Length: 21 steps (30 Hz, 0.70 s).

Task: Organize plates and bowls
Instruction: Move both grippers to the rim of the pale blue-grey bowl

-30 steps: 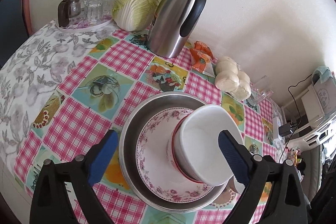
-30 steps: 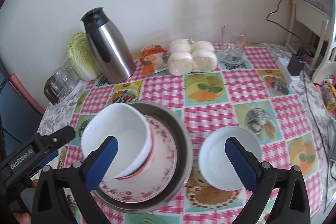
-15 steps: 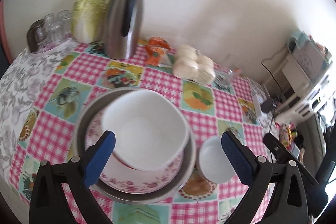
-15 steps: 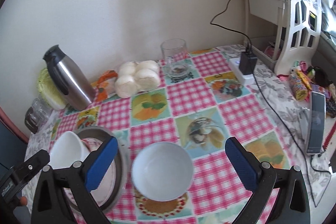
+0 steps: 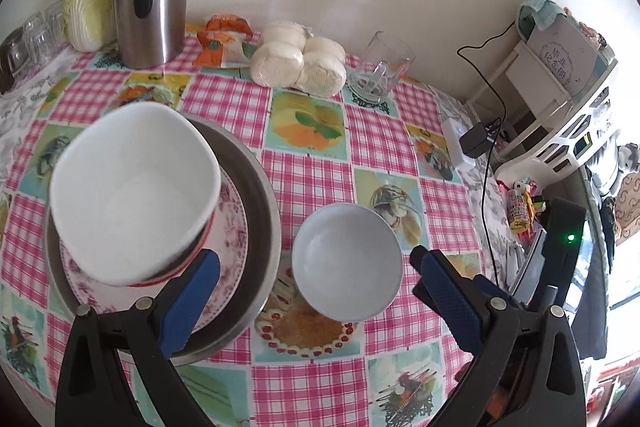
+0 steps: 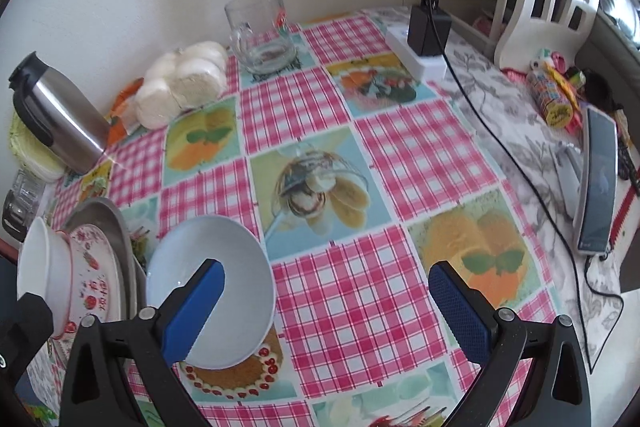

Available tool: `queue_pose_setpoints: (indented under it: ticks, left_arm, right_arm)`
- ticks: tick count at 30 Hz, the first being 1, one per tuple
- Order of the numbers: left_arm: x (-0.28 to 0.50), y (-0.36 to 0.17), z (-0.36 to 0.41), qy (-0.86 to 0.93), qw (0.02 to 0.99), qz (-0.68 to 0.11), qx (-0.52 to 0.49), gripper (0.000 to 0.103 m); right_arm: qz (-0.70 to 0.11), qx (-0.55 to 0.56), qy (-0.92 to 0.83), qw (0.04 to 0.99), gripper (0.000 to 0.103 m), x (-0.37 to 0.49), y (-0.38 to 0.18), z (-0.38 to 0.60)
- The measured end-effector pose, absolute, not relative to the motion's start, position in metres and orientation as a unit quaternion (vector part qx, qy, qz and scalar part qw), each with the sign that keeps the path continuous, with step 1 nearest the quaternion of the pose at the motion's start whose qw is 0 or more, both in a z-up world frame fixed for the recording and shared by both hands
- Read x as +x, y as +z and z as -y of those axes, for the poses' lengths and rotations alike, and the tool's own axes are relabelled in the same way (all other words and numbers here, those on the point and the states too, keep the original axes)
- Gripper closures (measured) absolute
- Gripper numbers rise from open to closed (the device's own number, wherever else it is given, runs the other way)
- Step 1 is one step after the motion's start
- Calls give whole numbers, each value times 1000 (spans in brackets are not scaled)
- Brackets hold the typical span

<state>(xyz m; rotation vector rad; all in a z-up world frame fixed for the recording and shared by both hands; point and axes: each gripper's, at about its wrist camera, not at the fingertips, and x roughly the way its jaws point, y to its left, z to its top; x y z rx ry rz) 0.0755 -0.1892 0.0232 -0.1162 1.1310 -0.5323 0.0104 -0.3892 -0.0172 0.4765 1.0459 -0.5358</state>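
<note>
Both blue-padded grippers spread wide, left gripper (image 5: 316, 279) framing small pale-blue ceramic bowl (image 5: 347, 262), right gripper (image 6: 326, 301) beside it, red-trimmed white bowl (image 5: 134, 191) stacked on floral plate (image 5: 234, 227)

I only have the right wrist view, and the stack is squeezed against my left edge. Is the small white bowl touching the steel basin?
Observer: No. In the left wrist view a strip of tablecloth shows between the small white bowl and the steel basin.
Operator: Is there anything inside the big bowl on the stack?
Observer: Nothing. The big white bowl is empty, and it sits tilted on the floral plate.
Operator: And the left tool?
Observer: The left tool is open and holds nothing. The small white bowl lies just ahead, between its fingers.
</note>
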Motion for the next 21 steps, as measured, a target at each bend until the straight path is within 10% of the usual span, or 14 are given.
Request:
queue_pose_setpoints:
  ticks: [8,21]
  left_arm:
    - [77,3,197,-245,793,-553,-71,3]
    - [79,-17,205,-248,771,-580,-90,14]
  right_arm:
    - [-506,236,-235,795,4,17,-36,384]
    - [-523,244,-199,792,80,29,-56,370]
